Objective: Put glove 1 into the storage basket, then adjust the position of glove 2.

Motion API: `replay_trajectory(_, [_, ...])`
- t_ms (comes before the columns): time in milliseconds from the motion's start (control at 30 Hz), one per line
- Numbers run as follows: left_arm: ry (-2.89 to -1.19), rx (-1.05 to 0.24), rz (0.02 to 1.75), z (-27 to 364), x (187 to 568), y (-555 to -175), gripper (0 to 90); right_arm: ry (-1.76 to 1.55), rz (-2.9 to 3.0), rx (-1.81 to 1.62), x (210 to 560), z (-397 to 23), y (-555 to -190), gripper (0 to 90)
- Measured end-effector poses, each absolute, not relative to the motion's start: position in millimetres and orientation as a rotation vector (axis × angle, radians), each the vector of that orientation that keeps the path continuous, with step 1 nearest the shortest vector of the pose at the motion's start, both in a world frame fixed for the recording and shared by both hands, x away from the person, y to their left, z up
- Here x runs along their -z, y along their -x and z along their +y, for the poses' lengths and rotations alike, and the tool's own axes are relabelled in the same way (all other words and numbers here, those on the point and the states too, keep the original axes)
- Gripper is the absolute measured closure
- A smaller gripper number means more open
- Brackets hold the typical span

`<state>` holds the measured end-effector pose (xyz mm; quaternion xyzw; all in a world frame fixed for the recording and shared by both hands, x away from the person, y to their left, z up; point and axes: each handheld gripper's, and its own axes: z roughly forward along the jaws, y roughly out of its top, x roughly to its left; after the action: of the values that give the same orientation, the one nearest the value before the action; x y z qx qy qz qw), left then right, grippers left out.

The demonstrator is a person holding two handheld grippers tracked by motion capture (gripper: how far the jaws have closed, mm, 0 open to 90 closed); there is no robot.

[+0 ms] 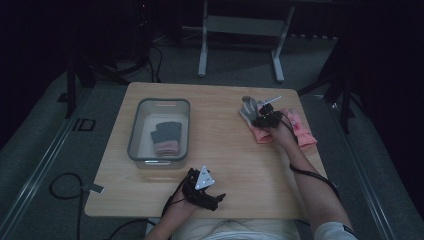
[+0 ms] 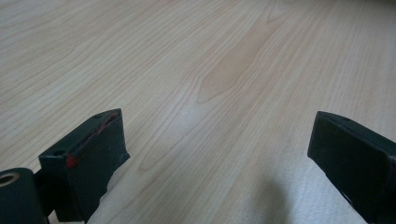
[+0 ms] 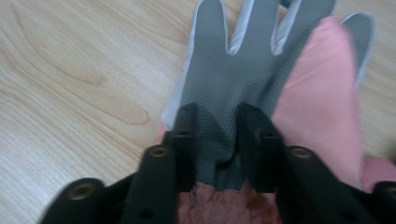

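Observation:
A grey-palmed glove (image 3: 243, 60) with pale edging lies fingers outward on the wooden table (image 1: 225, 155), at its right side, partly over a pink glove (image 3: 322, 98). My right gripper (image 3: 217, 116) is shut on the grey glove, and its palm fabric bunches between the two black jaws. From above, this right gripper (image 1: 262, 117) sits over the grey glove (image 1: 248, 107). My left gripper (image 1: 219, 197) rests near the table's front edge. In its own view the left gripper (image 2: 217, 126) stands open over bare wood, with nothing between the jaws.
A clear plastic bin (image 1: 160, 102) stands at the table's left and holds folded grey and pink gloves (image 1: 166, 136). More pink gloves (image 1: 301, 129) lie by the right edge. A metal stand (image 1: 240, 30) is on the floor beyond the table.

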<state>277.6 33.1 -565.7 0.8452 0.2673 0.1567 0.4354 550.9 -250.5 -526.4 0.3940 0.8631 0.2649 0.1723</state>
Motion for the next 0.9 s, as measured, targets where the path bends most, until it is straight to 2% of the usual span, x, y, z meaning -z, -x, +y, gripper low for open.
replay_trajectory(200, [-2.088,-0.401,0.658,33.6,563.9,-275.8,4.0,-1.232,2.375,-0.769,526.8,-249.1,-548.2,86.8])
replay_trajectory(567, [-2.076,-0.422,0.672,35.6,562.4,-276.9,4.0,-1.365,2.25,-0.856,497.2,-242.9,-528.3,88.8])
replay_trajectory(900, [-2.069,-0.453,0.668,34.3,559.8,-275.1,4.0,-1.409,2.123,-0.991,438.8,-242.2,-472.4,89.0])
